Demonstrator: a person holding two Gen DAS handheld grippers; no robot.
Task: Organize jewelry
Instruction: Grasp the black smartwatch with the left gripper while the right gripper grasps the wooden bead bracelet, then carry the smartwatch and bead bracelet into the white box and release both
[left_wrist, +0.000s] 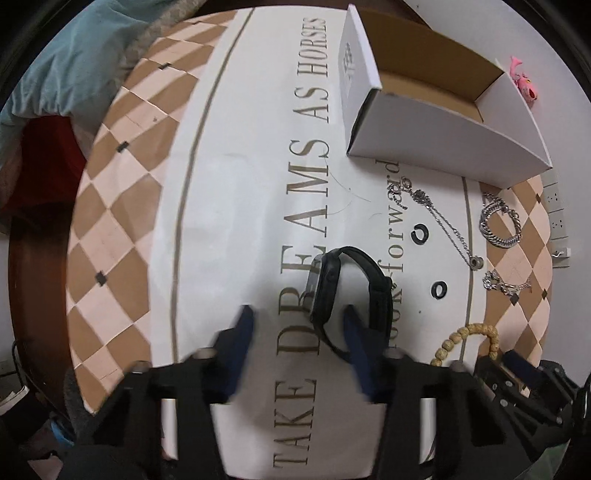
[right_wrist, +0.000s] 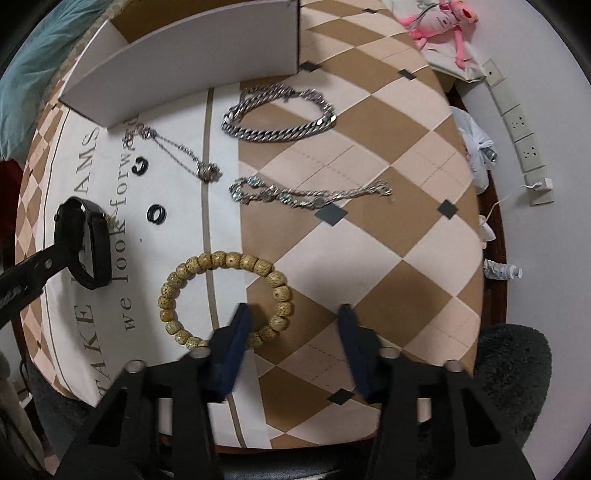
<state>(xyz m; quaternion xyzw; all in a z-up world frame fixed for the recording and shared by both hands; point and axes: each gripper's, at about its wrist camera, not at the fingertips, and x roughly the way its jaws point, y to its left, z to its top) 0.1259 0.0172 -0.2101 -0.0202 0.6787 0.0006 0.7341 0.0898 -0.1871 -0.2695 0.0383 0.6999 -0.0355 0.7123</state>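
1. While both claws are spread wide, the left gripper (left_wrist: 299, 325) has its right finger inside the loop of the black watch (left_wrist: 343, 295), whose face lies between the fingers; nothing is pinched.
2. From the watch, the white cardboard box (left_wrist: 436, 122) sits well apart at the far side of the printed cloth (left_wrist: 229, 206), open at the top with a brown interior.
3. Between watch and box lie a thin silver necklace (left_wrist: 439, 221) and an open black ring (left_wrist: 420, 234); a closed black ring (left_wrist: 439, 290) rests near the watch strap.
4. Beyond the watch, toward the cloth's checked border, a heavy silver chain bracelet (right_wrist: 277, 114) lies nearest the box, with a slimmer stone-set bracelet (right_wrist: 306, 194) closer in.
5. The right gripper (right_wrist: 291, 325) hovers with fingers apart beside the watch's neighbour, a wooden bead bracelet (right_wrist: 225, 295); its left finger overlaps the bead ring's near edge in the right wrist view.
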